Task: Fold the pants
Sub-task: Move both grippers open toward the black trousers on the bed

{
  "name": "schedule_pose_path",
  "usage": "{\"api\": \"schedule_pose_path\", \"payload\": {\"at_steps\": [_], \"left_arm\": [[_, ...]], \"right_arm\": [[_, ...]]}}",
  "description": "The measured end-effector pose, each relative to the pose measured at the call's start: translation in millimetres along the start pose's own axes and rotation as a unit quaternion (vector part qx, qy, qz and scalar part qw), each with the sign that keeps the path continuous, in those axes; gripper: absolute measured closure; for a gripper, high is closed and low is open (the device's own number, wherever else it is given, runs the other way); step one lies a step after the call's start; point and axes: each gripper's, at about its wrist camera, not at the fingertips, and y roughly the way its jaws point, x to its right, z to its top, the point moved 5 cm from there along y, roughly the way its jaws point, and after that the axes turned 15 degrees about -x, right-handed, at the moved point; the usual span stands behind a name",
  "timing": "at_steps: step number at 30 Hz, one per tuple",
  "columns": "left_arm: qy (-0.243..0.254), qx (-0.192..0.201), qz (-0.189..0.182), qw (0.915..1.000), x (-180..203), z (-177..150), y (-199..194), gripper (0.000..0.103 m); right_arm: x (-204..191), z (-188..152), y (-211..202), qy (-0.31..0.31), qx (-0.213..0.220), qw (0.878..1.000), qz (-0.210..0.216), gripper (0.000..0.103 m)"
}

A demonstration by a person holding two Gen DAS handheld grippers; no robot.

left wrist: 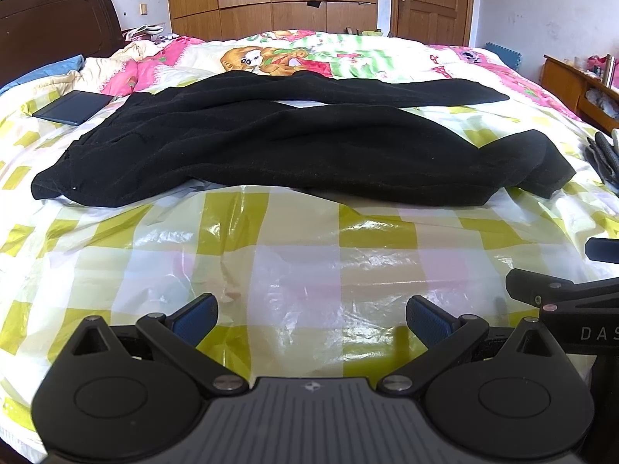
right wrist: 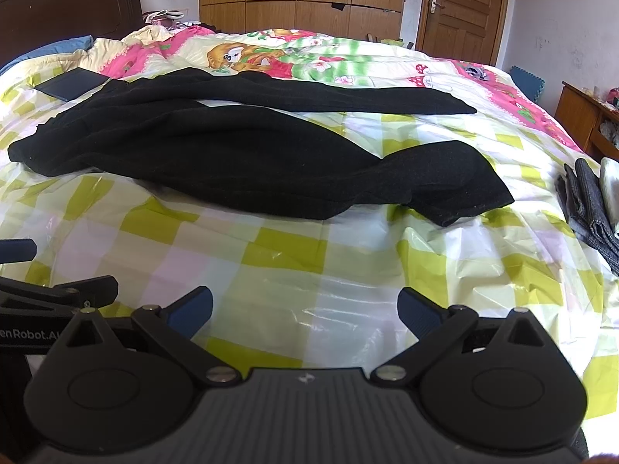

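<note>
Black pants (left wrist: 247,143) (right wrist: 232,147) lie spread across the bed on a yellow-checked plastic sheet (left wrist: 294,255) (right wrist: 309,270), waist to the left, both legs running right. The near leg's cuff is bunched and partly turned over at the right end (right wrist: 456,189). My left gripper (left wrist: 311,319) hovers open over the bare sheet, well short of the pants. My right gripper (right wrist: 305,309) is open too, beside the left one and equally short of the pants. Nothing sits between either pair of blue pads. Each view catches the other gripper at its edge.
A dark flat notebook-like item (left wrist: 73,107) (right wrist: 71,84) lies at the back left by the waistband. Folded grey cloth (right wrist: 592,205) (left wrist: 603,154) rests at the right edge of the bed. A cartoon quilt (left wrist: 294,58) covers the far half. Headboard at left, wardrobe and door behind.
</note>
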Motion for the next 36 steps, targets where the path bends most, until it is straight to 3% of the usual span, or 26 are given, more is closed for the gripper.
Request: {"api": "schedule_pose_path", "payload": {"at_steps": [36], "left_arm": [[0.002,0.004,-0.008,1.0,1.8,0.8,-1.2,0.0]], "right_arm": [[2.1,-0.3,-1.6,0.001,0.0,1.0,-0.004,0.002]]}}
